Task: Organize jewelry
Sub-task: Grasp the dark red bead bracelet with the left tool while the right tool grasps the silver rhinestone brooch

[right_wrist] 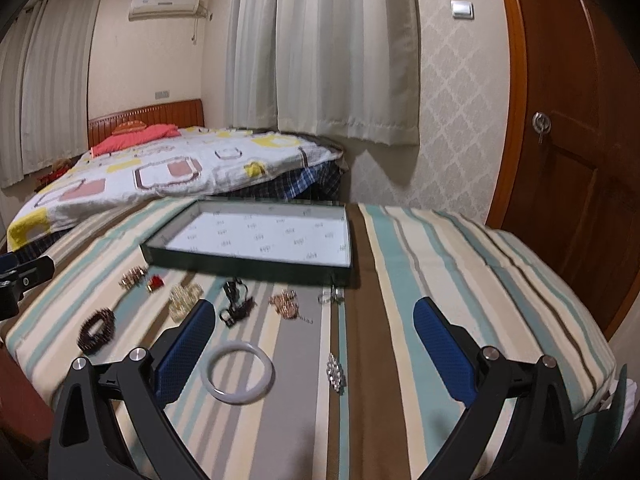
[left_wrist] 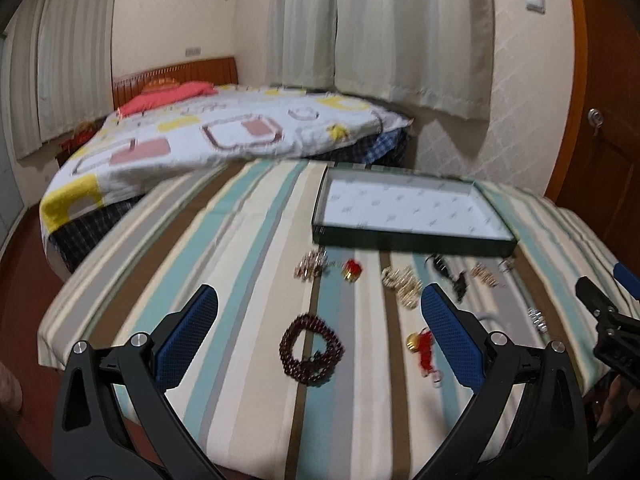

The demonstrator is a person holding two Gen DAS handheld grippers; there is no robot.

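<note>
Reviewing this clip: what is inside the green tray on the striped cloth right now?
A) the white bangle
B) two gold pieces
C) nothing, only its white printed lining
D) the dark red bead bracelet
C: the green tray shows only white lining, while the white bangle and dark red bead bracelet lie on the striped cloth outside it.

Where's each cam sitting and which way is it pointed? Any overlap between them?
Left wrist: on the left gripper, low over the striped cloth's left part, facing tray and bed; both its open fingers show, right gripper at the right edge.
Right wrist: on the right gripper, further right, same heading, over the bangle; its open fingers show, left gripper at the left edge.
Shared: tray, bead bracelet, bed, door.
</note>
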